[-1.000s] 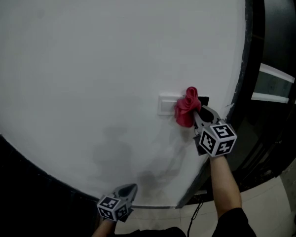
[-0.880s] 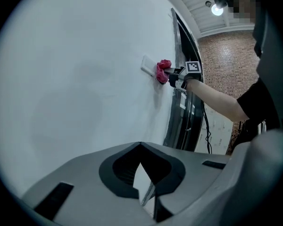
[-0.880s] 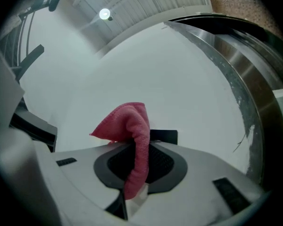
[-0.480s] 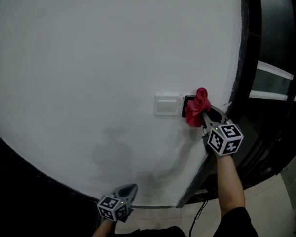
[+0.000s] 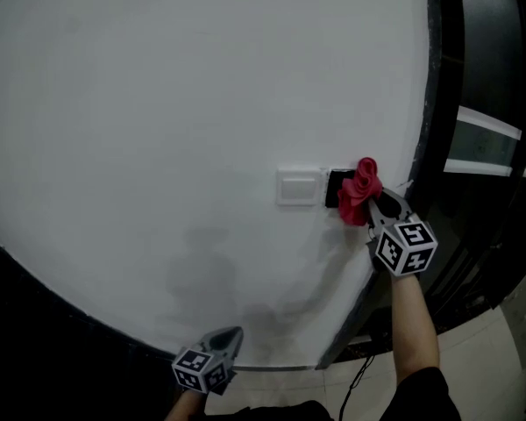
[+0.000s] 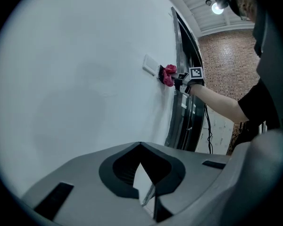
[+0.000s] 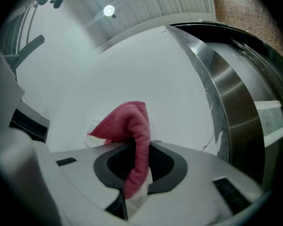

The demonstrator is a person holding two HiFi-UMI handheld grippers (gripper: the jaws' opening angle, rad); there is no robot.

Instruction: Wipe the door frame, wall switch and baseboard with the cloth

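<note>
One second is all it takes here: the right hand-held gripper is sliding sideways along the plain white wall, dragging the bunched red microfibre cloth with it. A second ago the cloth was sitting over the right edge of the white rectangular wall switch plate. Now that plate is showing completely bare, and the cloth is pressing against the right side of the small black plate next to it, near the dark metal door frame.

The right gripper's jaws are clamping down on the cloth. In its own view the fabric is running down between them and puffing out above, so the grip is looking solid to me.

The left hand-held gripper is just hanging low near the bottom of the wall, well apart from the action. Its jaws are pinching together at the tips with nothing between them, so it's not doing anything for now.

My read is that the switch pass is pretty much wrapping up and the wipe is heading for the door frame, with the baseboard not yet reached. If the stroke carries on rightward, the cloth is going to hit the frame's edge, so I'd be watching for the loose fold snagging there.
</note>
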